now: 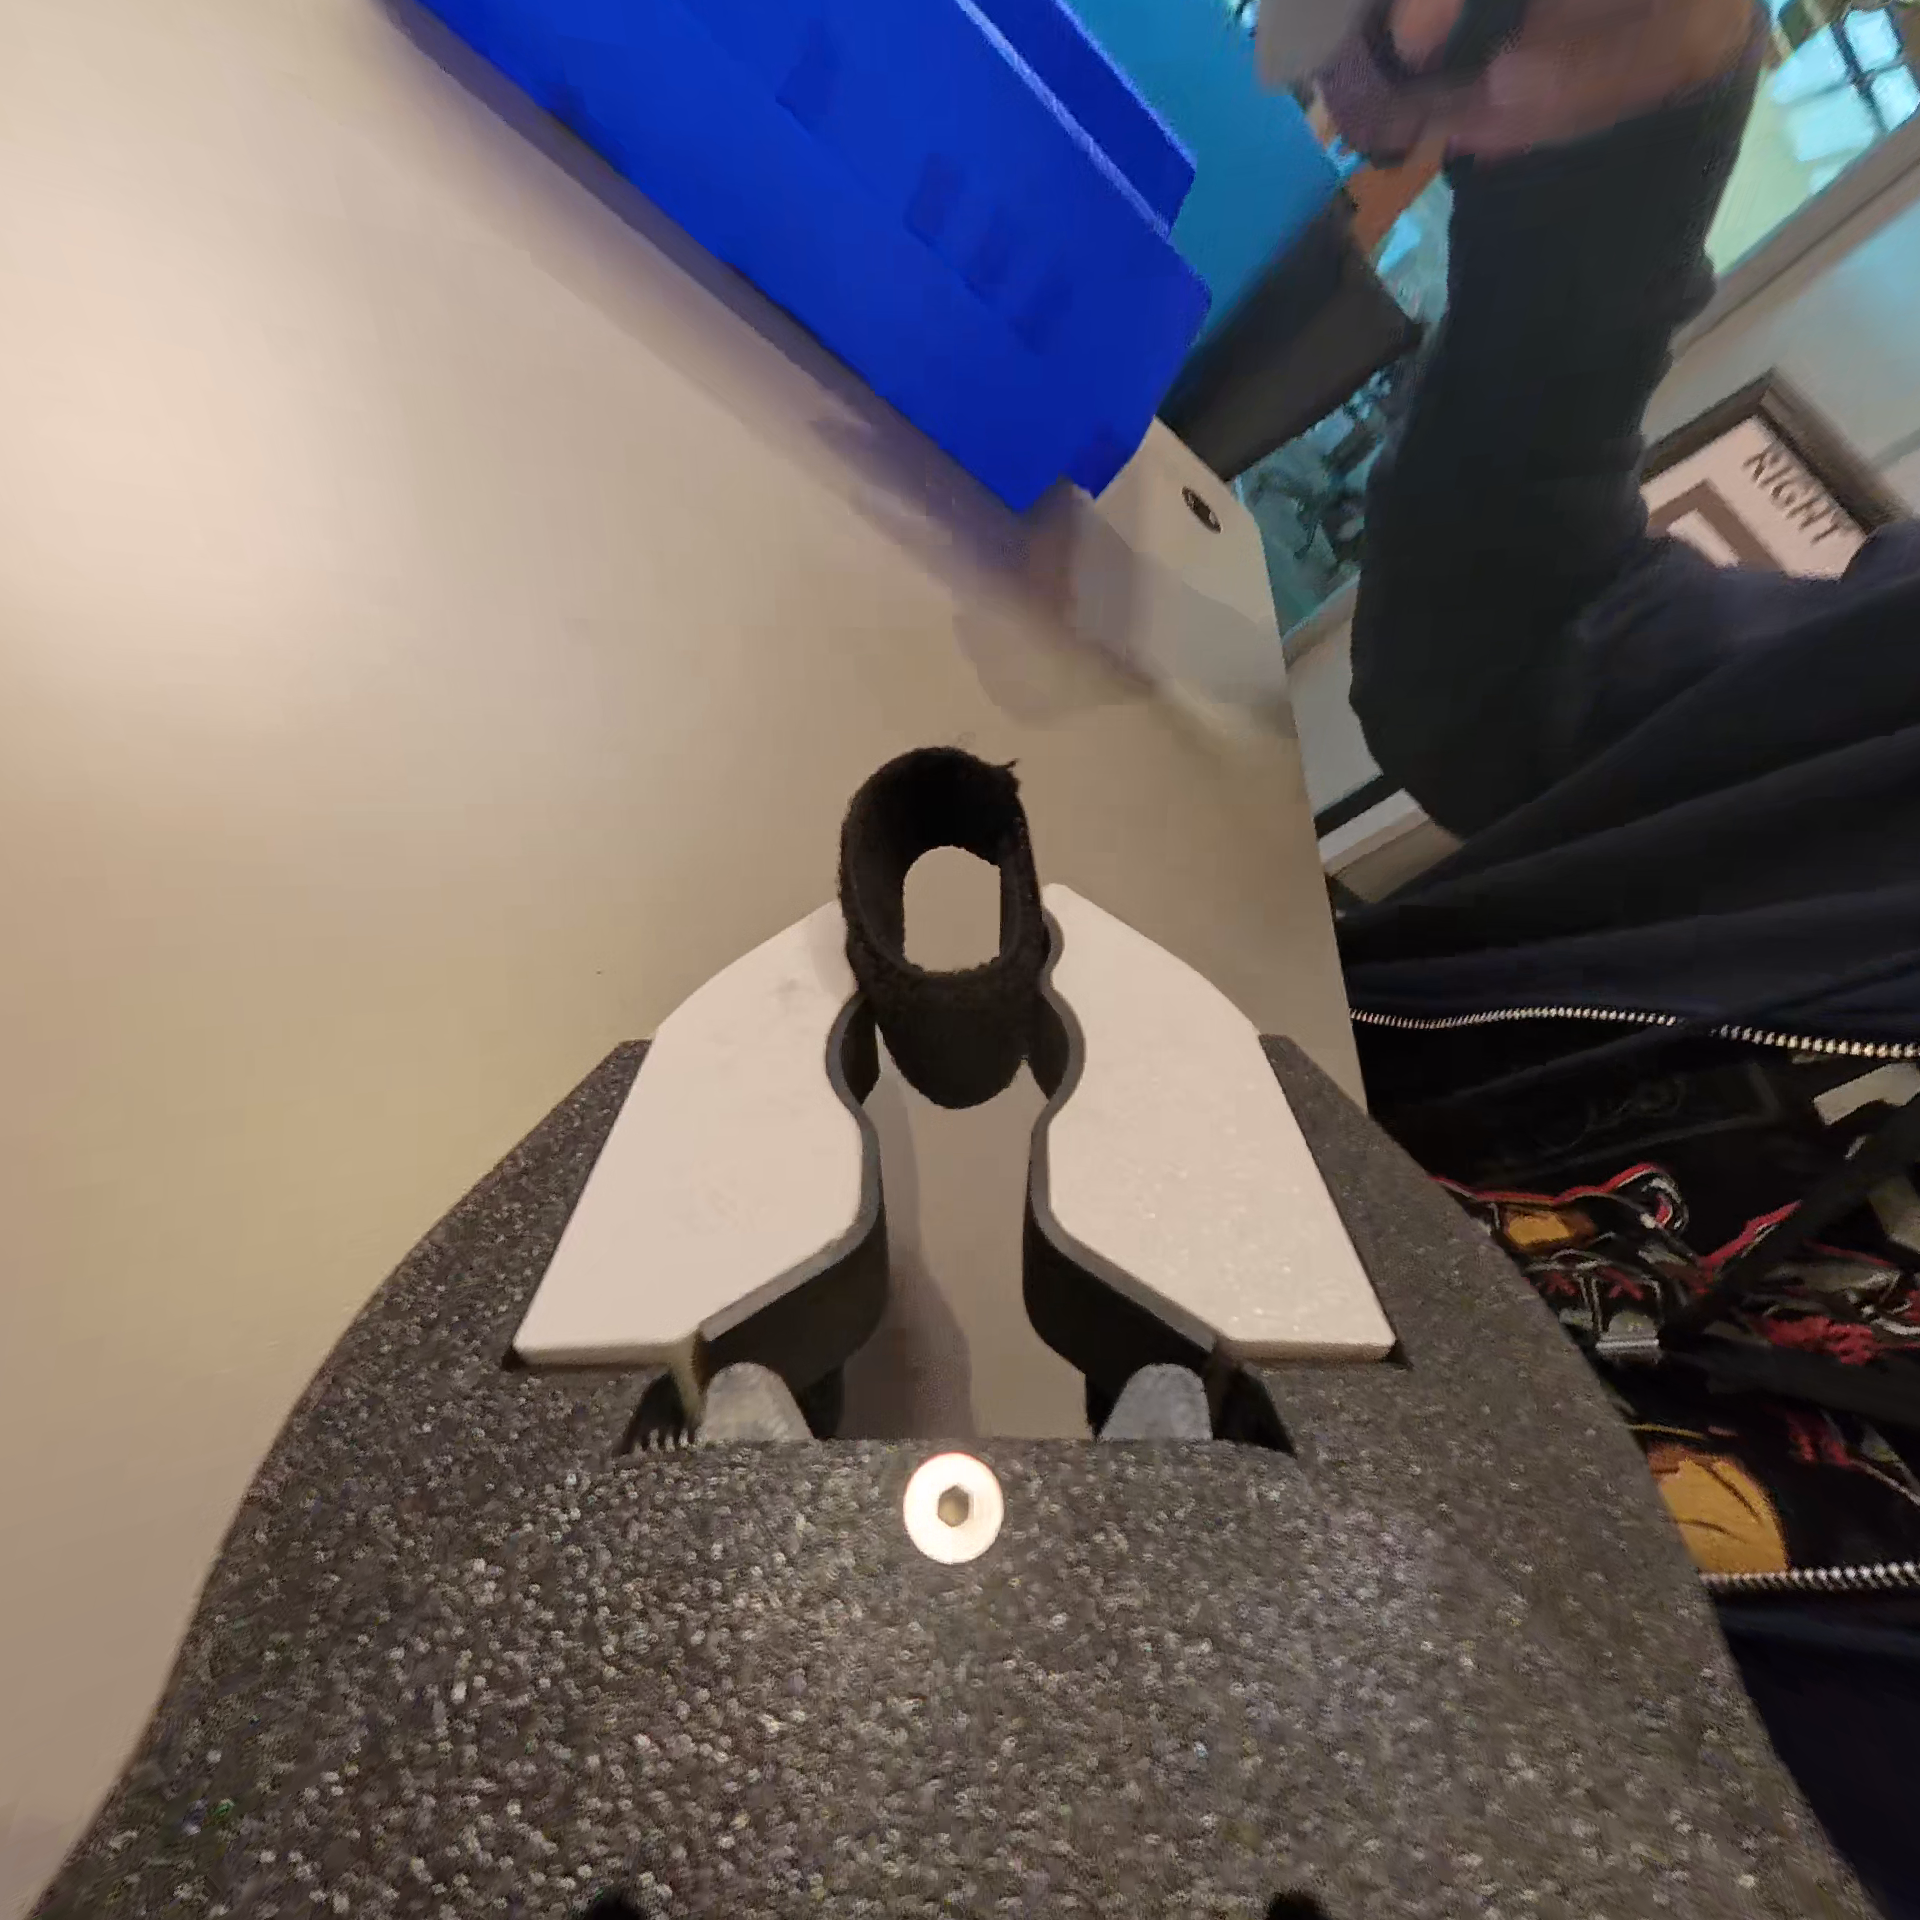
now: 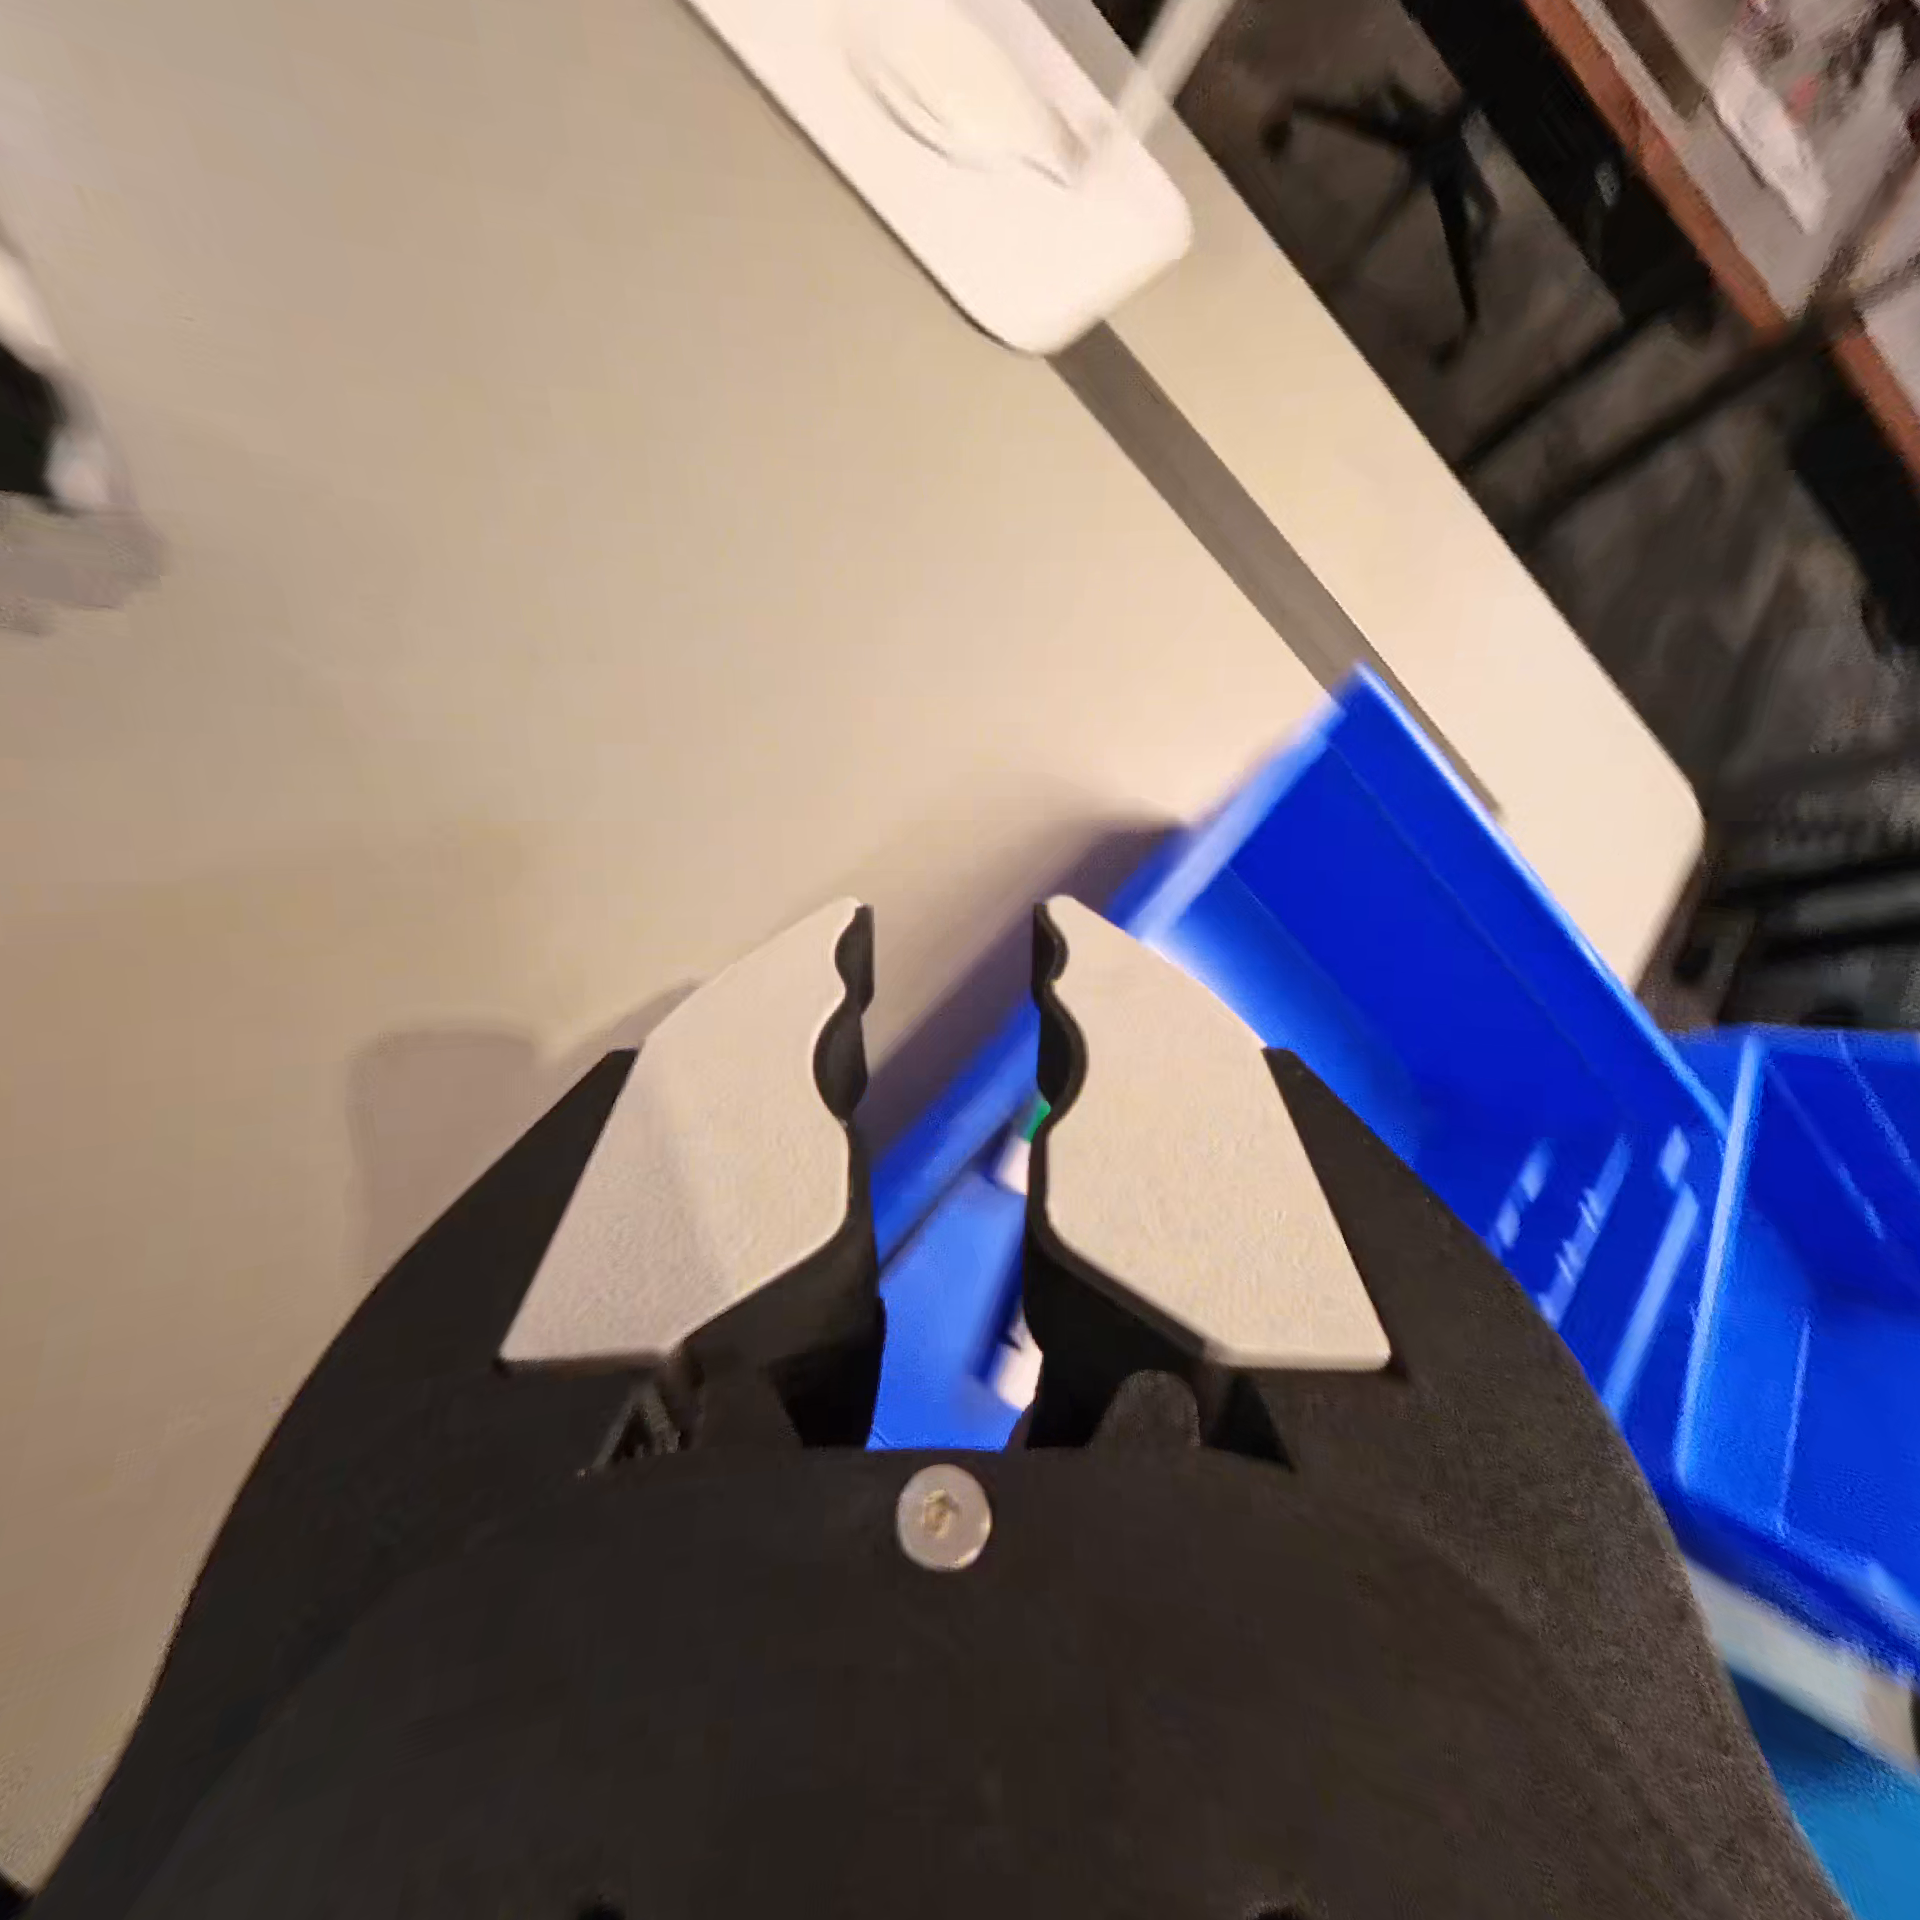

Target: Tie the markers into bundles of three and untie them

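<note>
In the left wrist view my left gripper is shut on a black fabric band that forms a small loop standing up between the fingertips, above the beige table. In the right wrist view my right gripper is open and empty, with a narrow gap between the jaws, over the near edge of a blue bin. Between the fingers I see white marker barrels with a bit of green lying in the bin, blurred. No marker shows in the left wrist view.
A blue bin lies at the far side of the table in the left wrist view. A person in dark clothing is at the table's right edge. A white flat object lies at the far table edge in the right wrist view. The tips of one gripper are about 25 cm away from the tips of the other.
</note>
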Demonstrator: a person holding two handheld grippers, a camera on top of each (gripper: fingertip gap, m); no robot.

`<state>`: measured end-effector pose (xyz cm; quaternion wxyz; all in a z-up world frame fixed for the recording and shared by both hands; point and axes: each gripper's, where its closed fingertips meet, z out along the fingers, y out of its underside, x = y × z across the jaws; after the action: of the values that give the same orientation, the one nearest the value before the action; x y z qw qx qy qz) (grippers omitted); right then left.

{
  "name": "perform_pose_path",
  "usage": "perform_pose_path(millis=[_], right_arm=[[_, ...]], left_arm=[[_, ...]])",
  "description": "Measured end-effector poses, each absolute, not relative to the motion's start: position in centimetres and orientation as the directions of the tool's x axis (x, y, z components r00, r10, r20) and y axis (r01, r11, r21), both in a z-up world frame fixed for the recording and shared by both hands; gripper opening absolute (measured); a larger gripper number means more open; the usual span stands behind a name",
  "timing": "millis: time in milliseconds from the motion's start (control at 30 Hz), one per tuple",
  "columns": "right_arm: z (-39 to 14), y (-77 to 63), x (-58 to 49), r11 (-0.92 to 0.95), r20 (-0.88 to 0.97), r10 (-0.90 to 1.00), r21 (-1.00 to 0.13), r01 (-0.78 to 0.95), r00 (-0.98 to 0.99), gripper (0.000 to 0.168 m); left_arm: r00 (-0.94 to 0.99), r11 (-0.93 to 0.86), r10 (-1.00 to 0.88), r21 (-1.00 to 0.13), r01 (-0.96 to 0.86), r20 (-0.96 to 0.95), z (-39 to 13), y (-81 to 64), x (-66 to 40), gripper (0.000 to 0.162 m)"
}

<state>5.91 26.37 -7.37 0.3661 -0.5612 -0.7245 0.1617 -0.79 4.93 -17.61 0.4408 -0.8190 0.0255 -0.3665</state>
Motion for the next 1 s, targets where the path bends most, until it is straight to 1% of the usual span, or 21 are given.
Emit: perform_pose_path(millis=[67,200,267,367,467,600,700,800,867,1000], right_arm=[[-7.7,21.2,4.3,0.415,0.359,0.907,-0.659,0.627,-0.222,0.028],[-10.5,11.9,0.5,0.549,0.345,0.822,-0.693,0.468,-0.454,0.029],[-11.9,8.7,-1.5,0.621,0.396,0.749,-0.7,0.353,-0.532,0.032],[-13.4,6.1,-3.7,0.715,0.511,0.634,-0.674,0.187,-0.581,0.042],[-13.9,5.4,-4.1,0.773,0.611,0.544,-0.631,0.06,-0.576,0.042],[-14.0,4.8,-3.5,0.767,0.634,0.509,-0.641,-0.027,-0.582,0.043],[-14.7,4.1,-3.1,0.804,0.69,0.436,-0.587,-0.095,-0.577,0.043],[-15.3,3.8,-3.3,0.832,0.724,0.399,-0.544,-0.109,-0.563,0.039],[-15.6,3.7,-3.3,0.832,0.727,0.396,-0.542,-0.115,-0.561,0.031],[-15.7,3.7,-3.0,0.784,0.673,0.457,-0.614,-0.095,-0.581,0.008]], left_arm=[[0.724,-0.59,-0.358,-0.744,0.314,0.589,-17.2,5.0,-1.2,0.026],[0.715,-0.571,-0.357,-0.746,0.343,0.602,-16.8,4.9,-1.4,0.026],[0.705,-0.565,-0.362,-0.745,0.355,0.61,-16.6,4.9,-1.4,0.027],[0.66,-0.565,-0.377,-0.726,0.392,0.65,-16.1,4.7,-1.1,0.028],[0.65,-0.574,-0.352,-0.704,0.419,0.674,-16.3,4.7,-1.6,0.03],[0.63,-0.582,-0.363,-0.695,0.422,0.687,-16.2,4.4,-1.4,0.031],[0.638,-0.59,-0.363,-0.698,0.406,0.679,-16.4,4.4,-1.2,0.031],[0.644,-0.601,-0.367,-0.699,0.386,0.671,-16.6,4.3,-0.9,0.032],[0.644,-0.6,-0.363,-0.698,0.391,0.673,-16.6,4.4,-1.0,0.032],[0.626,-0.58,-0.368,-0.696,0.423,0.687,-16.1,4.5,-1.4,0.039]])
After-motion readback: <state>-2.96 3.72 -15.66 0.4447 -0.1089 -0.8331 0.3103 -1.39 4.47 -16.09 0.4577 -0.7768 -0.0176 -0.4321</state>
